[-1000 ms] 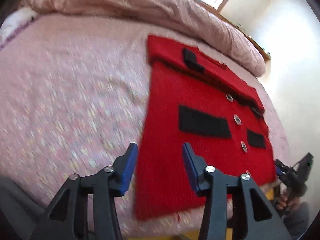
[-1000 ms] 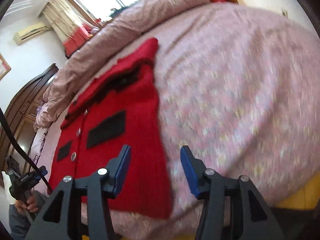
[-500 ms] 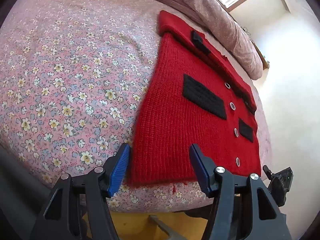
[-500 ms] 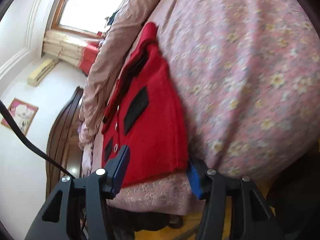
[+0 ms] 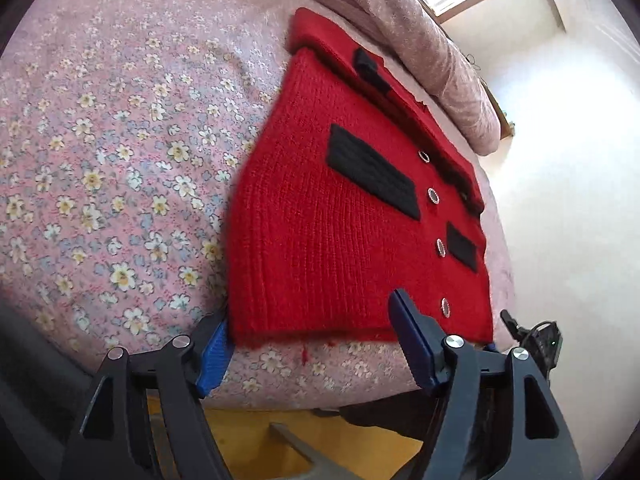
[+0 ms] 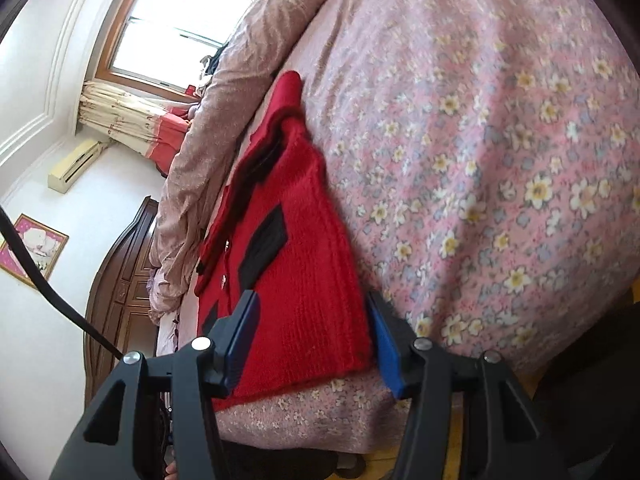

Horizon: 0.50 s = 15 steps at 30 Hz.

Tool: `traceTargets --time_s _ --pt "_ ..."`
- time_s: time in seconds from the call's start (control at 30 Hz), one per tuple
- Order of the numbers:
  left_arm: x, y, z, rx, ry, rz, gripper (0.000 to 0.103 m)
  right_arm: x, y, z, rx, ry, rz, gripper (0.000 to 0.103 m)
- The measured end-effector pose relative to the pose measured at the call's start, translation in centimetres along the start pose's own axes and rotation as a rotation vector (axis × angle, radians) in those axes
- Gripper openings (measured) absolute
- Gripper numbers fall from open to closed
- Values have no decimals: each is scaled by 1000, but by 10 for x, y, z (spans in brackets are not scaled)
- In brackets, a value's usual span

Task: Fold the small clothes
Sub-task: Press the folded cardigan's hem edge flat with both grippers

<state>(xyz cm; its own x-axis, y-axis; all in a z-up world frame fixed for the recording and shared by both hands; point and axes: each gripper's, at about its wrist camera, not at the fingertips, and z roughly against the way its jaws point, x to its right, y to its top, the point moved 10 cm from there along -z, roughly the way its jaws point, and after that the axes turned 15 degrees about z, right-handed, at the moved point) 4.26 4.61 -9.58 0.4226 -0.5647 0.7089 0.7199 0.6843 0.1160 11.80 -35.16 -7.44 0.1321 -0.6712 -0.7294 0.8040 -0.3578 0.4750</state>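
A red knitted cardigan (image 5: 320, 220) with black pocket patches and silver buttons lies flat on the floral pink bedsheet (image 5: 100, 160), its hem at the bed's near edge. My left gripper (image 5: 312, 346) sits low at that edge. Its jaws are opening, and the hem's left corner lies between the blue pads (image 5: 214, 350), which do not press on it. In the right wrist view the cardigan (image 6: 304, 280) runs away from me. My right gripper (image 6: 314, 340) stands open astride the hem's right corner, one pad over the knit and one beside its edge.
A rolled pink quilt (image 5: 420, 32) lies along the far side of the bed, behind the cardigan's collar. In the right wrist view there is a window (image 6: 176, 36), a dark wooden wardrobe (image 6: 120, 280) and a black cable (image 6: 40, 280). Yellow floor (image 5: 280, 432) shows below the mattress edge.
Both grippers have sunk toward the bed's near edge and come up to the cardigan's hem corners. The left jaws have spread wider. Both views have rolled.
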Motion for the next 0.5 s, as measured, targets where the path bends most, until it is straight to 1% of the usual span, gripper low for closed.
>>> traceTargets --time_s 0.13,0.2,0.23,0.33,0.37,0.4,0.5 --pt "9 29 -12 47 -86 77 66 -3 0 -3 -4 -11 15 57" --pt "9 35 -13 40 -119 116 66 -5 0 -6 -7 -16 20 57" --pt "8 33 -12 33 -134 124 66 -5 0 -4 -8 -19 22 57" --pt "1 13 -4 -38 -191 173 66 -7 1 -6 -7 -21 28 57" --pt "0 9 -2 -47 -201 183 66 -8 1 -6 -7 -19 28 57" --pt "-2 5 0 -48 -204 187 66 -8 0 -6 -6 -17 28 57" --pt "0 8 -2 -31 -193 180 65 -8 -1 -7 -11 -15 34 57"
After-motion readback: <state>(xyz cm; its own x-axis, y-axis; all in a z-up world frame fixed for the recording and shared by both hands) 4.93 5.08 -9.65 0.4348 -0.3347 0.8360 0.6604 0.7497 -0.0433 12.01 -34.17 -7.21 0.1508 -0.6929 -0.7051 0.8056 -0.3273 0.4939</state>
